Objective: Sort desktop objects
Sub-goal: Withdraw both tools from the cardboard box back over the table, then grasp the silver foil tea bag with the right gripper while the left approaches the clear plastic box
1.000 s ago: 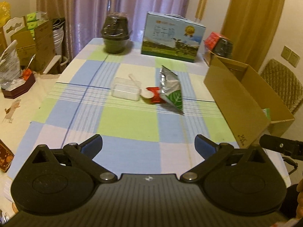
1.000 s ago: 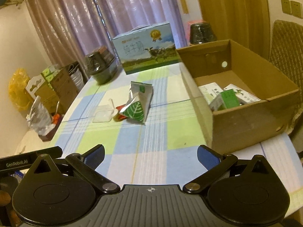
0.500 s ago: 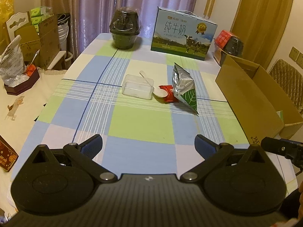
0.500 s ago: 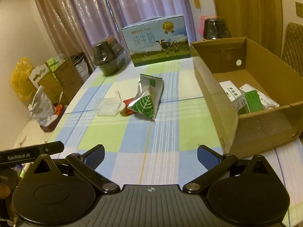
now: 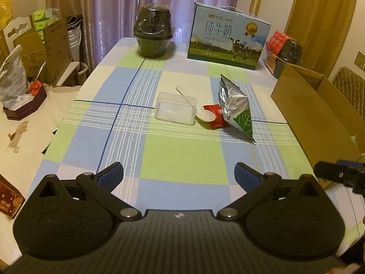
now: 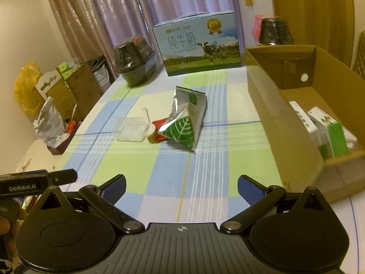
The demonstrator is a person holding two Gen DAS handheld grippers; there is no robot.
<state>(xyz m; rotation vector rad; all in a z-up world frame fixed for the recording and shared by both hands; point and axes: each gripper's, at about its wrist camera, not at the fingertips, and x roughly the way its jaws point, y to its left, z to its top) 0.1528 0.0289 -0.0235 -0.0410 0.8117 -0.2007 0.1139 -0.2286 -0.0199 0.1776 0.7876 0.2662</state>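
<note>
- Silver foil bag (image 5: 236, 107) with a green leaf lies in the middle of the checked table (image 5: 182, 159), touching a red packet (image 5: 215, 115), a white spoon (image 5: 204, 114) and a clear plastic tub (image 5: 175, 111).
- Both tongs, left gripper (image 5: 179, 173) and right gripper (image 6: 181, 186), stand wide and empty near the table edge.
- Next step, I think: reach far for one item and carry it to the cardboard box (image 6: 285, 123) on the right.
- Box contents are partly cut off.

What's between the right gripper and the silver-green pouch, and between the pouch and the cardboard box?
Nothing visible. Only bare checked tablecloth lies between the open right gripper and the silver-green pouch. Toward the cardboard box the cloth is also bare; only the box's near wall must be cleared. The red packet sits on the pouch's far side.
</note>
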